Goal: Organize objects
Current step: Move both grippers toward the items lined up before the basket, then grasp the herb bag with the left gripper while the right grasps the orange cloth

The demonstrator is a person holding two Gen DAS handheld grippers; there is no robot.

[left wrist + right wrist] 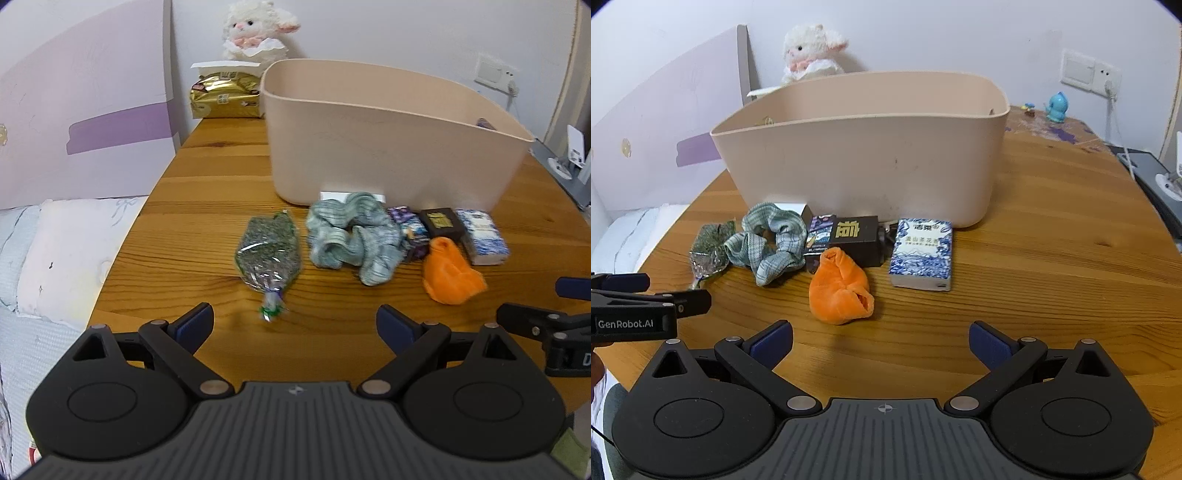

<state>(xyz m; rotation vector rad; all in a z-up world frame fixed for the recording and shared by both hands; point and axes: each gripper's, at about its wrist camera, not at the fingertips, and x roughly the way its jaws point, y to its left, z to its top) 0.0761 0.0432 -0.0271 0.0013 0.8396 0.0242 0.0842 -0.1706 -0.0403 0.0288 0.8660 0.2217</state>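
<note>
Left wrist view: the left gripper (pixel 294 325) hovers above the wooden counter (pixel 207 221), jaws spread wide and holding nothing, facing a cellophane sachet (pixel 269 249). To its right lie a green plaid scrunchie (pixel 351 236), an orange cloth (pixel 450 275), a black box (pixel 441 220) and a blue-and-white box (pixel 482 236), all just before the beige bin (pixel 388 147). Right wrist view: the right gripper (pixel 881 345) is equally wide open and empty, near the orange cloth.
</note>
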